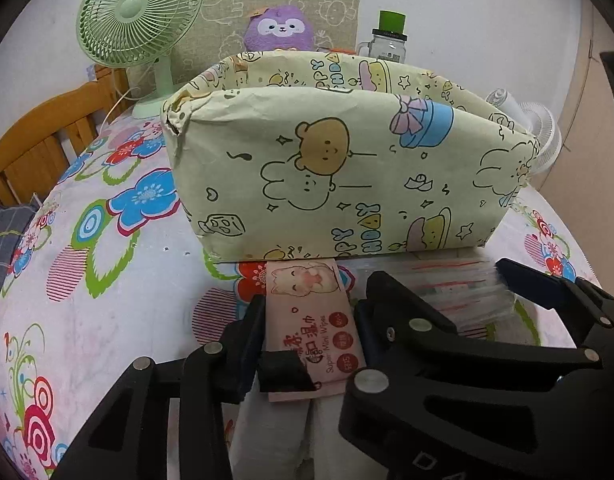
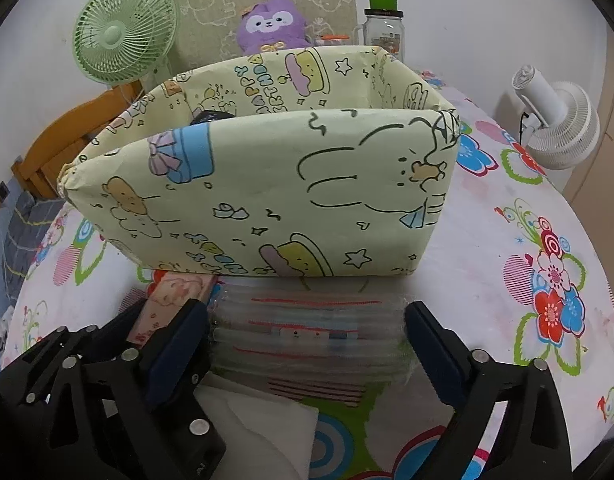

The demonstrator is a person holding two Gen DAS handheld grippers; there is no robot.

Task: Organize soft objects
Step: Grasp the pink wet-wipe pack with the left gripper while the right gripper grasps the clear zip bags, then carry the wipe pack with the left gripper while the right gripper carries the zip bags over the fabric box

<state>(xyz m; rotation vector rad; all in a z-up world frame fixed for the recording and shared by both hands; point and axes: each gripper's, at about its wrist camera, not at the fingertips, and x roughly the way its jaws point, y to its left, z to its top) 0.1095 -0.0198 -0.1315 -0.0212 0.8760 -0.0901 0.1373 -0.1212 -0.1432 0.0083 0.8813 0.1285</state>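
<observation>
We have the left gripper (image 1: 307,344) clamped on the pink wet-wipes pack (image 1: 313,320) and the right gripper (image 2: 307,340) straddling the clear zip-bag stack (image 2: 311,332), clamp force unclear; both lie on the floral tablecloth (image 2: 507,240) against the pale-yellow cartoon-print fabric box (image 2: 267,184); lift clear of its rim, drop inside; pack's long axis points at the box.

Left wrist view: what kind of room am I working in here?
Most likely a bedroom. The work surface looks like a bed under a floral sheet, a wooden bed frame runs along its edge, and a purple plush sits by the wall behind the storage box.
</observation>
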